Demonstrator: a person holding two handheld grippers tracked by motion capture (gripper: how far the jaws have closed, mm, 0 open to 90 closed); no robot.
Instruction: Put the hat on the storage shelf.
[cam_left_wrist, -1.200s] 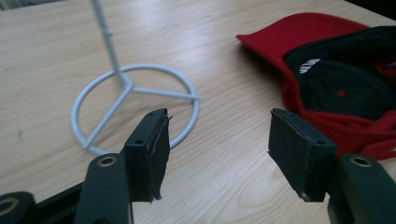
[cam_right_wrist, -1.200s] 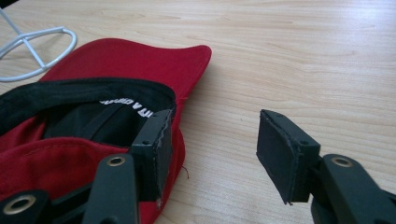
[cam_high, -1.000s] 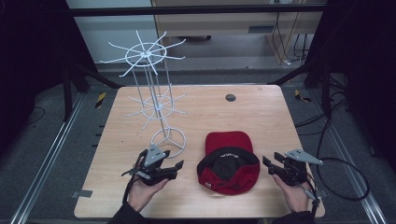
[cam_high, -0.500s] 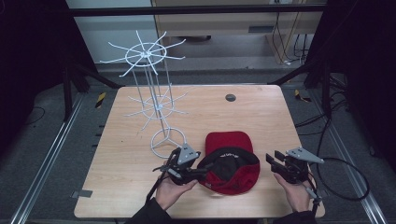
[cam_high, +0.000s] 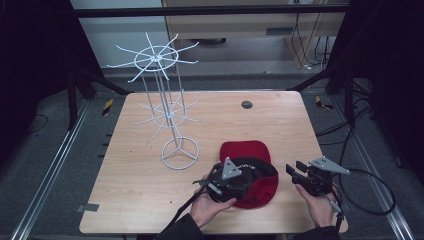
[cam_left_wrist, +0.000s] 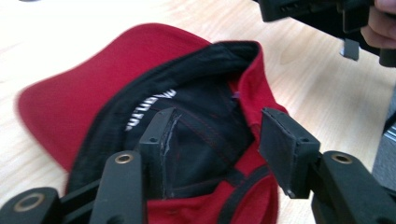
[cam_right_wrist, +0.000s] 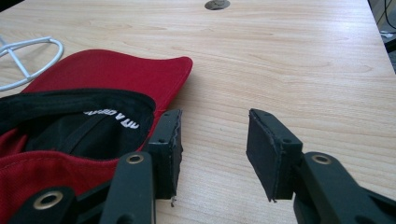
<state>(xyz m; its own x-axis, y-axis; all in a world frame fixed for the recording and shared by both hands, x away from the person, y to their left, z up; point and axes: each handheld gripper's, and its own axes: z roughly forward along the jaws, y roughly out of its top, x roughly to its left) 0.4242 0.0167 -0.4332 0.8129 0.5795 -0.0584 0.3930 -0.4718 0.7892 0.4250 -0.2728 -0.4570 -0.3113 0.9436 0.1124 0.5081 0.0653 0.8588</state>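
Upside down on the pale wooden table (cam_high: 150, 190) lay the red fabric cap with black lining (cam_high: 252, 155). Closing, the left gripper (cam_left_wrist: 219, 140) straddled its rim without pinching yet; the right gripper (cam_right_wrist: 212, 149) stood spread just beside it, holding nothing.

The cap (cam_high: 250, 172) near the desk's front edge is deep red on its brim and crown, with a black lining and sweatband inside, thin red stitching, and a small white printed label. The desk (cam_high: 280, 125) is pale wood with a fine streaked grain and one dark grey round plug near its far edge. The wire stand (cam_high: 167, 115) is white. Both claws, left (cam_high: 220, 181) and right (cam_high: 298, 170), are matte black with brass-coloured rivets.
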